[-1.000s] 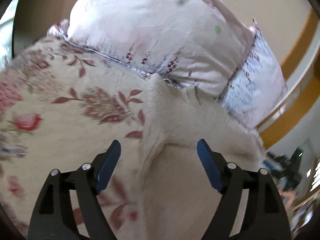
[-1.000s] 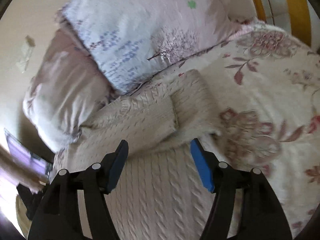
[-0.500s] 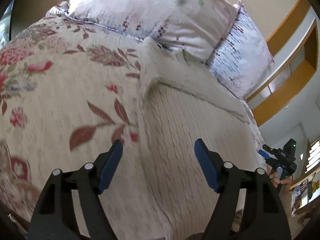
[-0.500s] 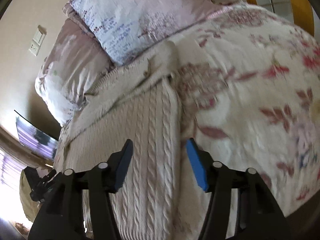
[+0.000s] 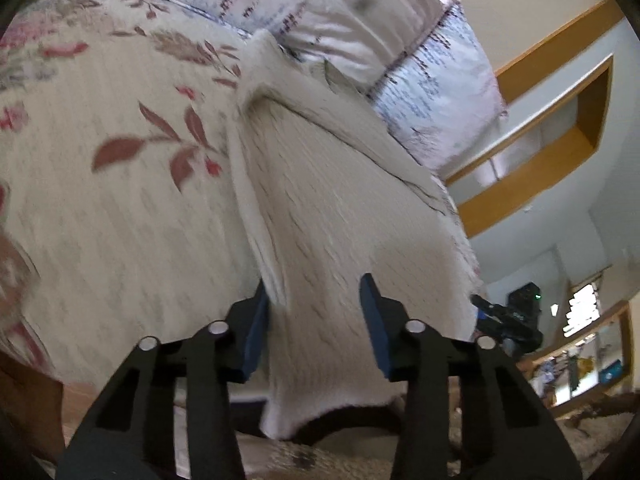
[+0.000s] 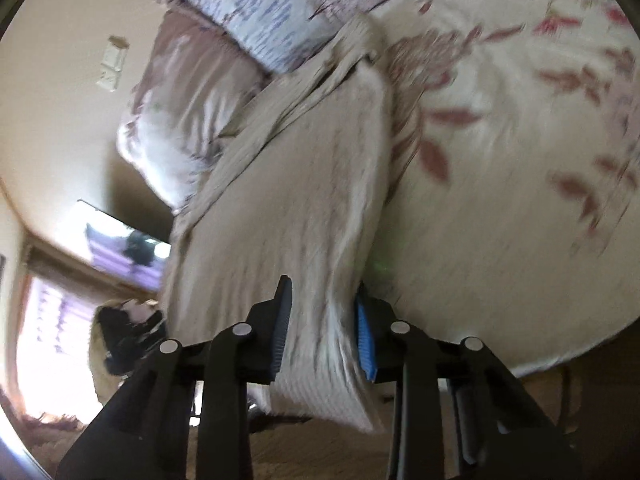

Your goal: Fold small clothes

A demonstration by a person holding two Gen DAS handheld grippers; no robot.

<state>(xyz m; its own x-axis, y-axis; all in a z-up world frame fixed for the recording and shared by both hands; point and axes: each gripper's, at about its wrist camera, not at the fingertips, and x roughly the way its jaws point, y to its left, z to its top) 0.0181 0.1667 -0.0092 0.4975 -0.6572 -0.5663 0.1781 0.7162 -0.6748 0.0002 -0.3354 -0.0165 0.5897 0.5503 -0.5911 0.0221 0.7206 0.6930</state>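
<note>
1. Straddling the near hem: left gripper [image 5: 316, 320], jaws spread, cloth between them; contact cannot be told.
2. Right gripper [image 6: 322, 324], jaws narrowed about the hem's other corner, seemingly pinching it.
3. Sweater [image 5: 340, 200], one, cream knit, lying on the bedspread [image 5: 120, 200]; hem overhangs the bed edge at both grippers, long axis running straight ahead toward the pillows. Both equally near.
4. Pillows [image 5: 440, 80], two, farthest.

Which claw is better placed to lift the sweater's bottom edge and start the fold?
Probably the right claw: its pads already squeeze the sweater hem. The left claw is wider, with cloth loose between its pads.
</note>
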